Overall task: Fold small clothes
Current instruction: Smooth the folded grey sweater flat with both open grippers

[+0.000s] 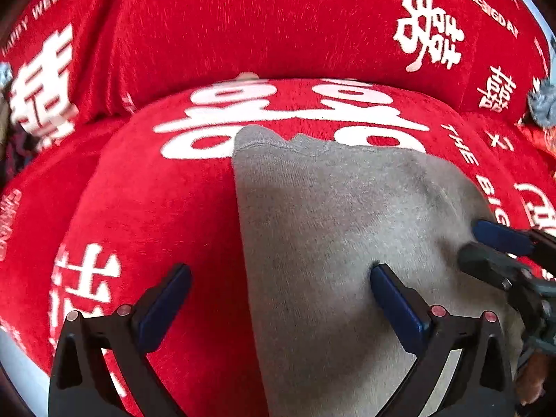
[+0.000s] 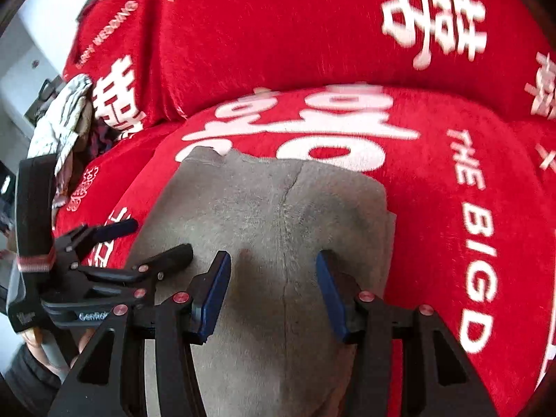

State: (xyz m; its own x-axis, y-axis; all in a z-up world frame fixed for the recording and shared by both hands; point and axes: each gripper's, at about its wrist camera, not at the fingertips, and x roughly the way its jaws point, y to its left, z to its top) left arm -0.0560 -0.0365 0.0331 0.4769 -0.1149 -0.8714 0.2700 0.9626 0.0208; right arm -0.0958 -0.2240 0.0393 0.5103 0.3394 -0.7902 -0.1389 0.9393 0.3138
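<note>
A small grey knit garment (image 1: 347, 243) lies flat on a red sofa cover with white lettering (image 1: 156, 208). My left gripper (image 1: 281, 295) is open over the garment's left edge: one finger over the red cover, the other on the grey cloth. My right gripper (image 2: 272, 288) is open just above the middle of the garment (image 2: 278, 215), its fingers on either side of a centre seam. Each gripper shows in the other's view: the right one (image 1: 500, 246) at the garment's right side, the left one (image 2: 153, 243) at its left side. Neither grips cloth.
The red sofa backrest (image 1: 260, 24) rises behind the seat cushion. A pile of white and dark cloth (image 2: 66, 118) lies at the sofa's left end. A grey item (image 1: 542, 104) sits at the far right. A white wall or floor (image 2: 38, 34) shows at the left.
</note>
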